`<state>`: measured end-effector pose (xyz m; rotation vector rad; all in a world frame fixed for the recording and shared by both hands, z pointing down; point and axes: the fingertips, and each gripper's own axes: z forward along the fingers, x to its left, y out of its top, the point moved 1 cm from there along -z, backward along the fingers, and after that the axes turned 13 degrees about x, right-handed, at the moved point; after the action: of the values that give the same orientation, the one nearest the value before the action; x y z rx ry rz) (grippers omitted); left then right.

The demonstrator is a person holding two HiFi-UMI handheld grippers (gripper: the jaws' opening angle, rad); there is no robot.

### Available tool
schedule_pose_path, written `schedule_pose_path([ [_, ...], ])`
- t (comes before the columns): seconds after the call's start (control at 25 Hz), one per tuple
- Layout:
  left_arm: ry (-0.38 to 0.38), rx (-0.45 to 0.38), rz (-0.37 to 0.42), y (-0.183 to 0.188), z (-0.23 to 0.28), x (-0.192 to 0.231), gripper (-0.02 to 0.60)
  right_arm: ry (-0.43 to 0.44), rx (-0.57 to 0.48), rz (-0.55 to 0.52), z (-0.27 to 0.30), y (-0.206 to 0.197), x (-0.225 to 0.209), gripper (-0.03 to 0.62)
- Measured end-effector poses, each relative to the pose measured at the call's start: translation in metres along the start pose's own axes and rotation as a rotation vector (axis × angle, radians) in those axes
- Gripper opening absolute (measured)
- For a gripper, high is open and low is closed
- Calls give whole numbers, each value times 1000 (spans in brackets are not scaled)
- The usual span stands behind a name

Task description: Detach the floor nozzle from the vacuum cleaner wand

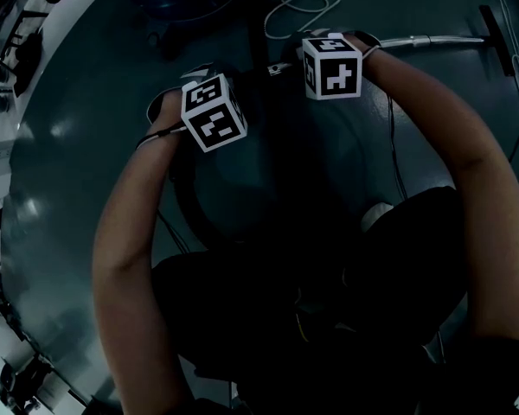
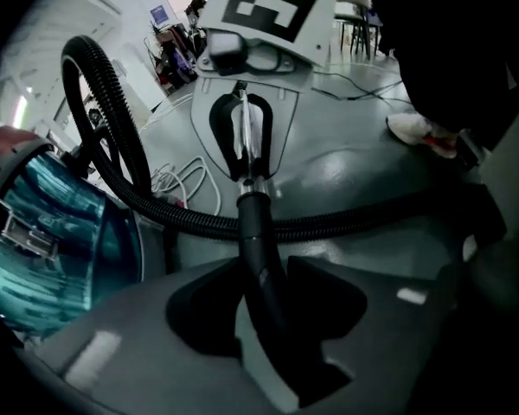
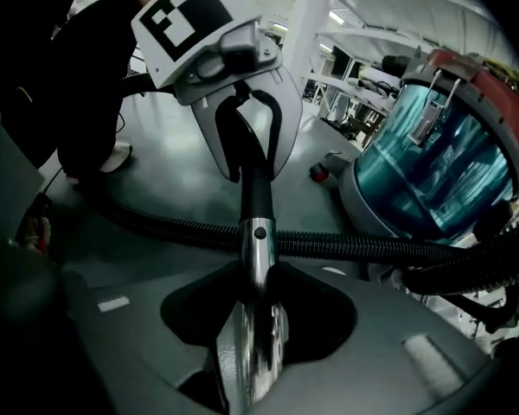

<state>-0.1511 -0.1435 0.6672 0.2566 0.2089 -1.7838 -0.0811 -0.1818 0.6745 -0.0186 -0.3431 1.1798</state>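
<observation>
Grey, glossy floor (image 1: pixel 60 188) spreads under everything, dim in the head view, where the person leans over it with both arms reaching forward.

On that floor stands the vacuum canister; its clear teal dust bin (image 3: pixel 432 162) sits under a red lid (image 3: pixel 467 63), and what is inside the bin cannot be made out. A ribbed black hose (image 2: pixel 363 223) runs from the canister across the floor behind the tongs.

The left gripper (image 2: pixel 268 318) is clenched on the black handle tube (image 2: pixel 258 240). The right gripper (image 3: pixel 253 318) is clenched on the chrome wand (image 3: pixel 253 258) just beyond it. The two tools face each other along the same tube, so each gripper view shows the other's jaws and marker cube.

Only the head view shows the floor nozzle (image 1: pixel 495 37) — a dark bar at the far end of the wand, off to the person's right and well apart from both grippers. Only the left gripper view shows white cables (image 2: pixel 186 180) looped on the floor. Both gripper views show a pale shoe (image 2: pixel 415 128).
</observation>
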Motion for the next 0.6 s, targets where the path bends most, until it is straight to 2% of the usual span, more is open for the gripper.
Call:
schedule_pose_path([
  [0.08, 29, 9, 10, -4, 0, 3, 170, -3, 7, -8, 0, 1, -3, 147],
  [0.28, 29, 41, 10, -25, 6, 11, 169, -54, 51, -41, 7, -7, -10, 149],
  [0.4, 34, 30, -16, -34, 6, 14, 165, -62, 61, -34, 9, -17, -11, 149],
  [0.6, 20, 21, -2, -33, 14, 6, 167, -50, 70, -46, 17, -18, -4, 149],
])
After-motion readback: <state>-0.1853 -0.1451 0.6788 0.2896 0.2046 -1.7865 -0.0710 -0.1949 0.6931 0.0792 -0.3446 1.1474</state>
